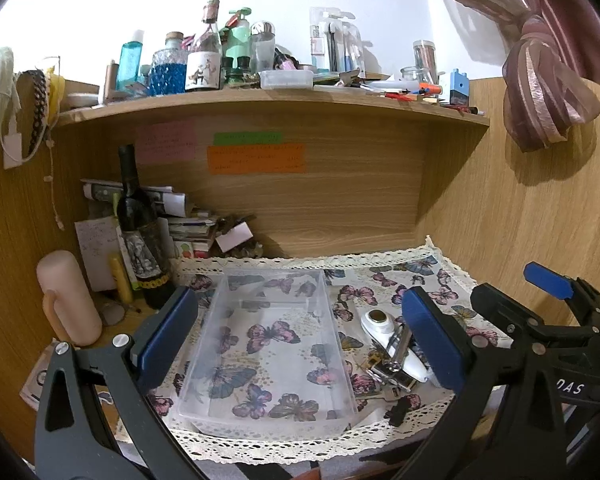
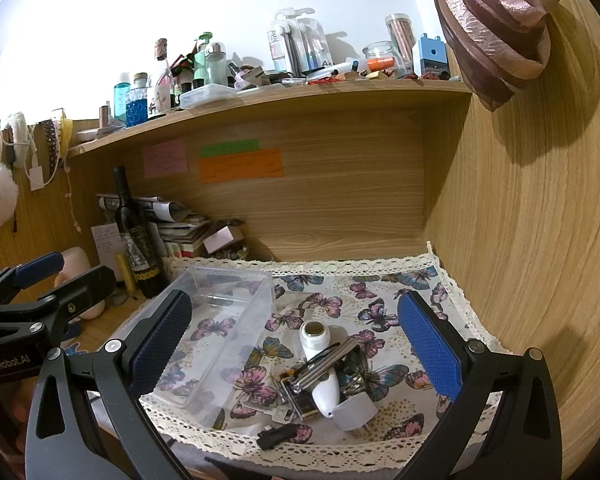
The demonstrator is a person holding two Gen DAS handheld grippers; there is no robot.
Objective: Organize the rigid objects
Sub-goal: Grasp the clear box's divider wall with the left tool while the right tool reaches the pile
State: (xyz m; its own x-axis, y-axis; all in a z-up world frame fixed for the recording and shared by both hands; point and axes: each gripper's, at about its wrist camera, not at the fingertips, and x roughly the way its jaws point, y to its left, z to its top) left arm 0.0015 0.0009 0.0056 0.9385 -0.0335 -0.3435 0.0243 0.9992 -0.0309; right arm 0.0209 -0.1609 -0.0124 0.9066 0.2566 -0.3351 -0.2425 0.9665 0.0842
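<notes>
Grippers both hang spread apart with nothing between their pads: left gripper (image 1: 300, 344) at lower centre over the clear plastic bin (image 1: 268, 344), right gripper (image 2: 296, 348) over the pile at lower centre, where a white device (image 2: 320, 364), metal clippers (image 2: 328, 364), key (image 2: 282, 414) and black clip (image 2: 278, 436) lie on the butterfly cloth (image 2: 380, 292) beside the bin

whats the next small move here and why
Probably lower the open right gripper onto the white device topping the pile and close on it. The clear bin beside the pile looks empty, both grippers hold nothing, and the pile sits between the right one's fingers; the left gripper frames the bin.
</notes>
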